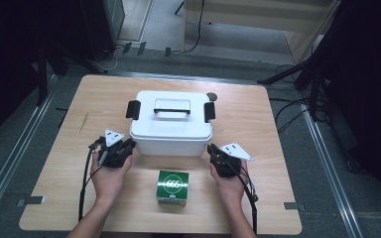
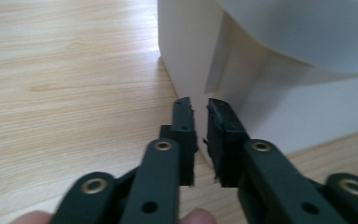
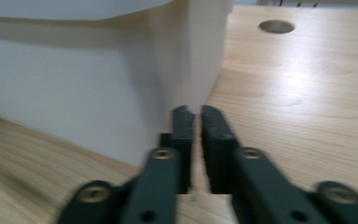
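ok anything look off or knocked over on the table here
Nothing stands out. The white bin sits upright with its lid on, the green box stands upright in front of it, and nothing is spilled on the table.

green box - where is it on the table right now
In the high view the green box sits near the table's front edge, roughly centred, between the person's two hands and just in front of the white lidded bin, apart from it.

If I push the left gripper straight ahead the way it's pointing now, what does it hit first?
Most likely the white storage box. In the left gripper view, the left gripper, jaws nearly shut, points at the box's near corner just ahead. Depth is hard to judge, so it may already be almost touching.
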`<state>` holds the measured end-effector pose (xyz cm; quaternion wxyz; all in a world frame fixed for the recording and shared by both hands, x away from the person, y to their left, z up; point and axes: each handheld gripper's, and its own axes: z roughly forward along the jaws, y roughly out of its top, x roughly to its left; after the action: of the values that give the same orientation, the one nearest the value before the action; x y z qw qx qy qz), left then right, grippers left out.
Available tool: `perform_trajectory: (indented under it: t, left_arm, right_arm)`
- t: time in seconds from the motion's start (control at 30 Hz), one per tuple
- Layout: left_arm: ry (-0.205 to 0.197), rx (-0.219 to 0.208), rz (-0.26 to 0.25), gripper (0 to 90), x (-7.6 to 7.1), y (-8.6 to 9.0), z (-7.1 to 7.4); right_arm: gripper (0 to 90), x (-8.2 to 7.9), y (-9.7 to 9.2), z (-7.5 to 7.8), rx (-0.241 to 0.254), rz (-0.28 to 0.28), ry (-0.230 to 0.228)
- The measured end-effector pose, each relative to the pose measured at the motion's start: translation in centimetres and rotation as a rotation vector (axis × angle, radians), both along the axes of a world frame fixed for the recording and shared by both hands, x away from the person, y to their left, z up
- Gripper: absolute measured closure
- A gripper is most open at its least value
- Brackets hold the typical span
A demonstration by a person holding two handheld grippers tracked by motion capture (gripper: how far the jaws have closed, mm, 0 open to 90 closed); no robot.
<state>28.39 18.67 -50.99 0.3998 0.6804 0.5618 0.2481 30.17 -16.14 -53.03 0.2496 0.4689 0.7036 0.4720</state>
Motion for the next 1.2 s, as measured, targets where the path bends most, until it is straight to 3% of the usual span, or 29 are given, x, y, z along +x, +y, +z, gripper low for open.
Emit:
perform_trajectory:
  t: [0.03, 0.07, 0.13, 0.17, 0.23, 0.27, 0.3, 0.37, 0.43, 0.5, 0.53, 0.57, 0.6, 0.63, 0.67, 0.77, 0.87, 0.93, 1.0, 1.1, 1.2]
  left_arm:
    - [-0.005, 0.002, 0.003, 71.0, -0.4, 0.5, 0.0]
    - [-0.008, 0.000, 0.003, 71.0, -0.7, 0.8, 0.0]
    - [-0.005, 0.015, 0.013, 61.4, -1.6, 1.8, -0.1]
    - [-0.006, 0.002, 0.044, 45.7, -2.6, 2.8, -0.3]
    - [-0.007, -0.016, 0.055, 43.0, -3.1, 3.4, -0.3]
    - [-0.005, -0.034, 0.079, 30.8, -3.7, 4.0, -0.4]
    - [0.010, -0.042, 0.097, 30.8, -4.2, 4.6, -0.5]
    - [0.016, -0.039, 0.130, 16.9, -5.2, 5.6, -0.6]
    - [-0.008, -0.008, 0.164, 8.8, -6.3, 6.4, -0.8]
    - [-0.031, -0.014, 0.176, 1.8, -7.1, 7.2, -1.1]
    - [-0.035, -0.019, 0.174, 1.8, -7.4, 7.5, -1.2]
    - [-0.035, -0.018, 0.161, 0.0, -7.5, 8.1, -1.7]
    - [-0.035, -0.018, 0.161, 0.0, -7.5, 8.1, -1.7]
    - [-0.028, 0.010, 0.166, 0.0, -7.5, 8.3, -1.9]
    - [-0.024, 0.029, 0.171, 0.0, -7.4, 8.4, -2.0]
    - [-0.018, 0.026, 0.165, 0.0, -7.2, 9.3, -2.3]
    - [-0.002, 0.021, 0.168, 0.0, -6.8, 10.0, -3.0]
    - [0.014, 0.071, 0.193, 0.0, -6.5, 10.0, -3.7]
    - [0.022, 0.084, 0.205, 0.0, -6.2, 10.1, -4.1]
    - [-0.005, 0.085, 0.198, 0.0, -6.2, 9.9, -4.1]
    - [-0.020, 0.112, 0.182, 0.0, -6.3, 9.5, -4.2]
  right_arm:
    - [64.4, -0.2, -0.8, -0.1, -0.040, -0.021, -0.026]
    - [64.4, -0.2, -0.8, -0.1, -0.040, -0.021, -0.026]
    - [60.7, -0.4, -1.7, -0.2, -0.075, -0.041, -0.054]
    - [57.0, -0.6, -2.7, -0.3, -0.116, -0.044, -0.071]
    - [56.1, -0.7, -3.2, -0.2, -0.135, -0.052, -0.067]
    - [56.3, -1.0, -4.0, 0.1, -0.143, -0.041, -0.009]
    - [56.3, -1.0, -4.0, 0.1, -0.143, -0.041, -0.009]
    - [50.5, -1.6, -4.7, 0.4, -0.146, -0.028, -0.008]
    - [39.9, -2.0, -5.3, 0.7, -0.152, -0.025, -0.015]
    - [23.8, -2.2, -6.2, 1.1, -0.138, -0.010, 0.000]
    - [23.8, -2.2, -6.2, 1.1, -0.138, -0.010, 0.000]
    - [13.7, -2.3, -6.7, 1.3, -0.119, -0.007, 0.012]
    - [13.7, -2.3, -6.7, 1.3, -0.119, -0.007, 0.012]
    - [2.6, -2.2, -7.2, 1.6, -0.103, 0.015, 0.028]
    - [0.0, -2.2, -7.3, 1.7, -0.099, 0.024, 0.039]
    - [0.0, -2.3, -7.5, 2.0, -0.100, 0.060, 0.053]
    - [0.0, -2.3, -7.7, 2.7, -0.138, 0.077, 0.061]
    - [0.0, -2.1, -7.8, 3.4, -0.165, 0.109, 0.059]
    - [0.0, -2.1, -7.7, 3.6, -0.172, 0.115, 0.061]
    - [0.0, -1.8, -7.5, 4.5, -0.204, 0.151, 0.058]
    - [0.0, -1.5, -7.3, 5.5, -0.240, 0.176, 0.064]
